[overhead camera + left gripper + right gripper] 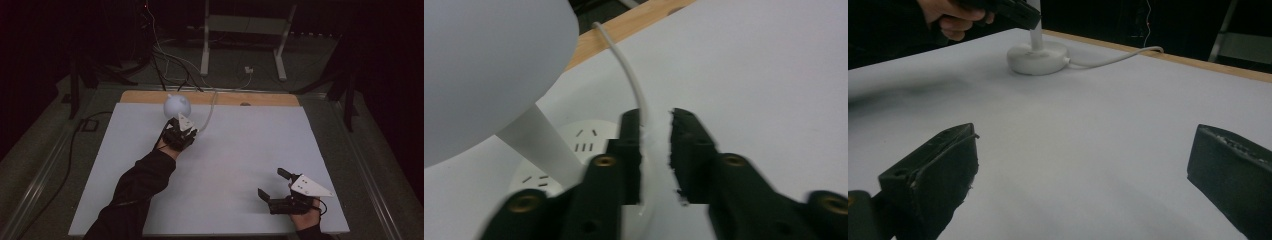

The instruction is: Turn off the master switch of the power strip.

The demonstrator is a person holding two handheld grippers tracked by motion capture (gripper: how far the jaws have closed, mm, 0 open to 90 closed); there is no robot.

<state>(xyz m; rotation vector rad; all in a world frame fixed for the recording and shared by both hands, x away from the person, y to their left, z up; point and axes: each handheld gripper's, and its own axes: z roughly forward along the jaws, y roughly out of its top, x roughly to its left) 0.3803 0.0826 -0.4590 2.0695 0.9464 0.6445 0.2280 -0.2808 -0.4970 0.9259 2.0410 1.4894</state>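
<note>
Straddling the white cord [634, 85] at the lamp base [574, 145], left gripper [655, 125] narrow, contact unclear; lamp shade [484, 70] cropped; right gripper [1083, 165] wide.

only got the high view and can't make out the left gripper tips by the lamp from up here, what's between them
Observer: In the left gripper view, the left gripper has the white cable between its jaws, which stand apart, wider than the cable.
Operator: where on the cable
Observer: Right where it meets the lamp's round base.
Operator: anything on that base i can't see
Observer: Its top carries socket slots, beside the white stem.
</note>
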